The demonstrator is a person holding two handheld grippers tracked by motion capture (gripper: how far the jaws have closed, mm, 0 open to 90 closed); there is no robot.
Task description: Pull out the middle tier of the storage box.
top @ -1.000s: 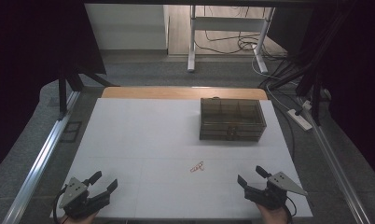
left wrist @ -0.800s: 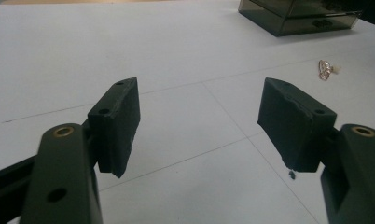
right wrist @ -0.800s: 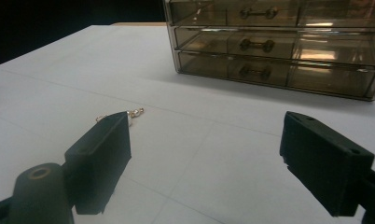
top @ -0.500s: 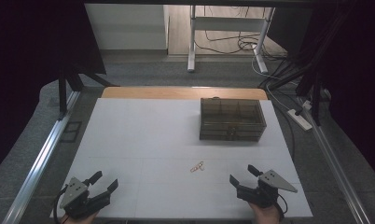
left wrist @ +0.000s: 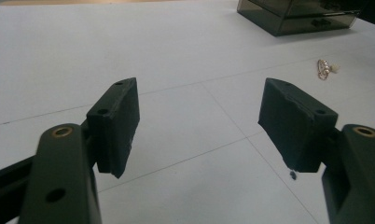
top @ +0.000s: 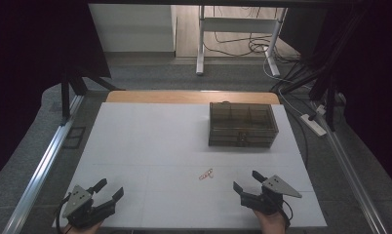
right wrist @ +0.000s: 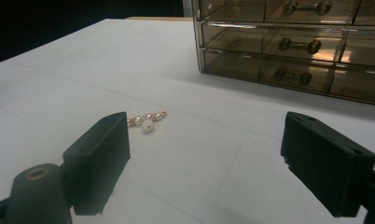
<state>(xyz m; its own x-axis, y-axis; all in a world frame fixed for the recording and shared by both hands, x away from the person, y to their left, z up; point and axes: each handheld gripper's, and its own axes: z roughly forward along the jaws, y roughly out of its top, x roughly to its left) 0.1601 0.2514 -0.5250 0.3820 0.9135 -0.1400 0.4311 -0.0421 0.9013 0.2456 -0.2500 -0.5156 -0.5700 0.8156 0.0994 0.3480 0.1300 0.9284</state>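
A small gold-and-pearl trinket (top: 206,174) lies on the white table (top: 184,146) near the front centre; it also shows as a pearl-beaded piece (right wrist: 146,121) just beyond my right gripper's left jaw and far off to the right (left wrist: 324,69) in the left gripper view. A smoky transparent drawer box (top: 242,124) with small knob handles (right wrist: 295,45) stands at the back right. My right gripper (top: 247,181) is open and empty, right of the trinket. At the front left corner my left gripper (top: 107,189) stands open and empty.
A metal rail (top: 43,165) runs along the table's left side and another along the right (top: 350,170). Beyond the far wooden edge (top: 194,96) are a stand's legs and cables on the floor (top: 252,46). The table's front edge lies just under both hands.
My right gripper has moved left toward the trinket and slightly forward. The left gripper has stayed where it was. Both remain open.
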